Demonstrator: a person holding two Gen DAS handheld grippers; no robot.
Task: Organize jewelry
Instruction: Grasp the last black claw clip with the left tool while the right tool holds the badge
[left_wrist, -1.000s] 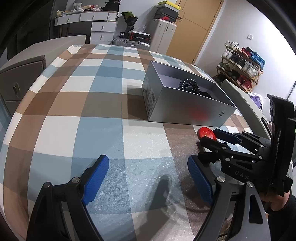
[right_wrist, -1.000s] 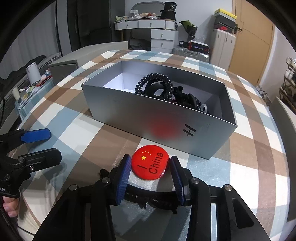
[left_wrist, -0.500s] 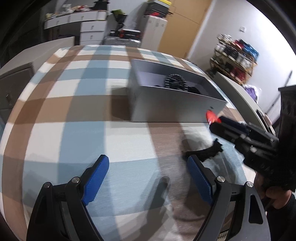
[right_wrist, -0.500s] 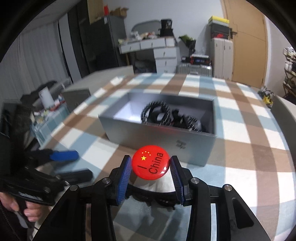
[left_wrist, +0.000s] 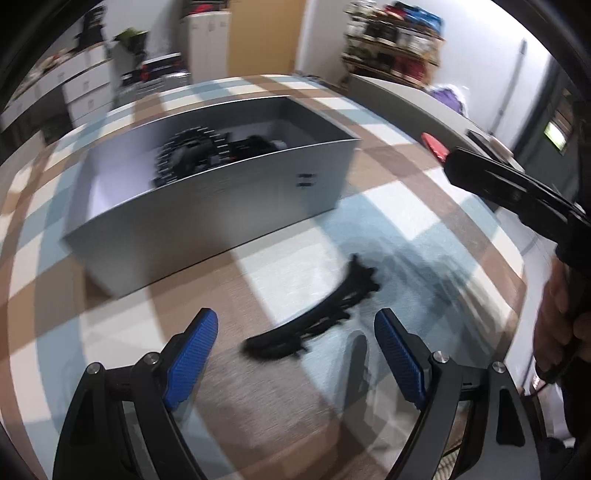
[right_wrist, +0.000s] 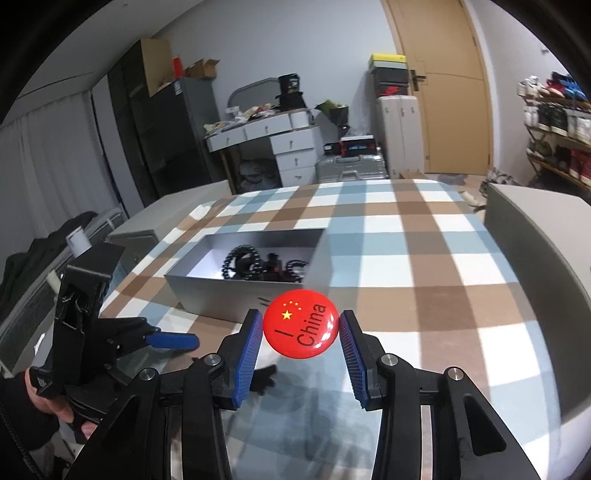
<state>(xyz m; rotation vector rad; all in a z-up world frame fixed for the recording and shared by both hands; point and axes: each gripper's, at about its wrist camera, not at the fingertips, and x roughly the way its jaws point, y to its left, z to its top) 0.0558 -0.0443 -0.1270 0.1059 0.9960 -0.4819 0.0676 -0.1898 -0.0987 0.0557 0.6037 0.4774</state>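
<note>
Lifted the red badge (right_wrist: 300, 324) off the counter (right_wrist: 443, 258), pinched in the right claw (right_wrist: 301, 341), and carried it up to hang in front of the grey box (right_wrist: 221, 291). Uncovered a black hair clip (left_wrist: 314, 321) lying underneath. Swung the left claw (left_wrist: 295, 354), jaws wide, across toward that clip. Brought the box nearer in the left view.

Badge (right_wrist: 300, 324) glossy red; box (left_wrist: 221, 199) matt silver card; tablecloth (right_wrist: 424, 266) woven checked cloth.
</note>
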